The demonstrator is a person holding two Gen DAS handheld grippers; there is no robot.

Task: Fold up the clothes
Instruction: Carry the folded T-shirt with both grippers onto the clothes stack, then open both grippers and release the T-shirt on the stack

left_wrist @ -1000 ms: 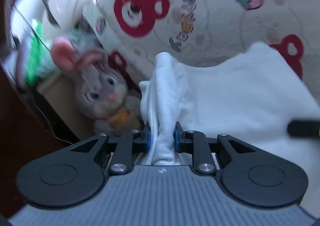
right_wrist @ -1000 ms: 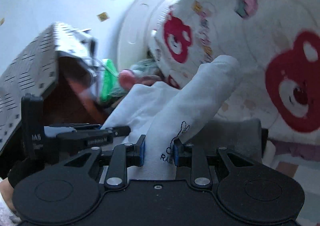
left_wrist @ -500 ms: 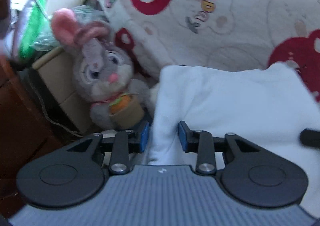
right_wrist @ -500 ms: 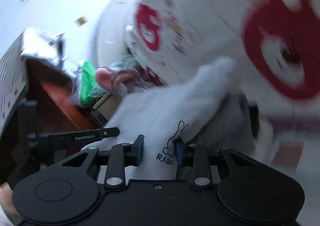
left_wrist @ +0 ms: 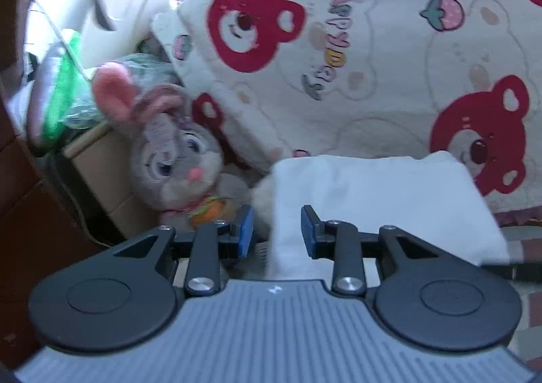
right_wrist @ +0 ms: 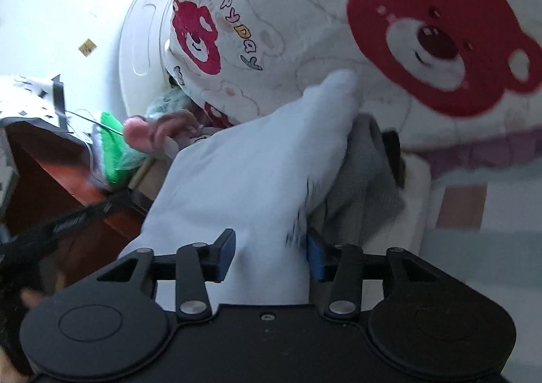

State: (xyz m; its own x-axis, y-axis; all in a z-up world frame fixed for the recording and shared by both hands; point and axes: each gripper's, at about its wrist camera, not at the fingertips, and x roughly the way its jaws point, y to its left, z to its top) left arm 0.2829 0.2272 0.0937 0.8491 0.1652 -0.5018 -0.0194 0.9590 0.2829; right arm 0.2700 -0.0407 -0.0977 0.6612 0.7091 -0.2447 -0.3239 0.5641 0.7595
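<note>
Left wrist view: our left hand-held gripper (left_wrist: 277, 226) has its jaws apart, the white garment (left_wrist: 372, 200) between them but unpinched. It lies folded on the bear-print blanket (left_wrist: 372, 61); we should back out level, without dragging the fold. A cardboard box (left_wrist: 101, 173) behind the plush rabbit (left_wrist: 172, 159) holds a green bag.

Right wrist view: our right hand-held gripper (right_wrist: 269, 256) has just been opening around the white garment (right_wrist: 257, 173), which rests on grey cloth (right_wrist: 366, 186).
</note>
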